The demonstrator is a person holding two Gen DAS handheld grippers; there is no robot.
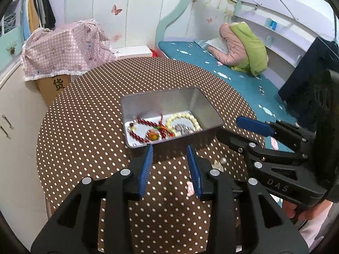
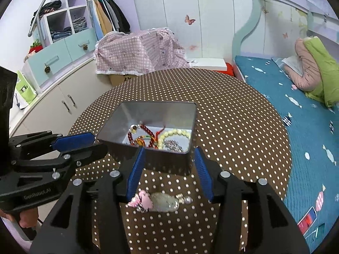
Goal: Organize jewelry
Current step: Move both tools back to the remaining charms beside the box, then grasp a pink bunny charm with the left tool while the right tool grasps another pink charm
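Most jewelry, red beads [image 2: 135,134] and a pale bracelet [image 2: 175,133], already lies in the tin [image 2: 148,111] ahead of both part-open, empty hand-held grippers [image 2: 168,171] [image 1: 169,167], while a pink hair clip [image 2: 156,203] remains on the surface [image 2: 233,127] beneath the right one.

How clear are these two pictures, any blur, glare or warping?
Left wrist view: strong fisheye bending, dark corners; the pink charm on the table is smeared. Right wrist view: same bending; the charm slightly soft, the tin evenly lit, no harsh glare.
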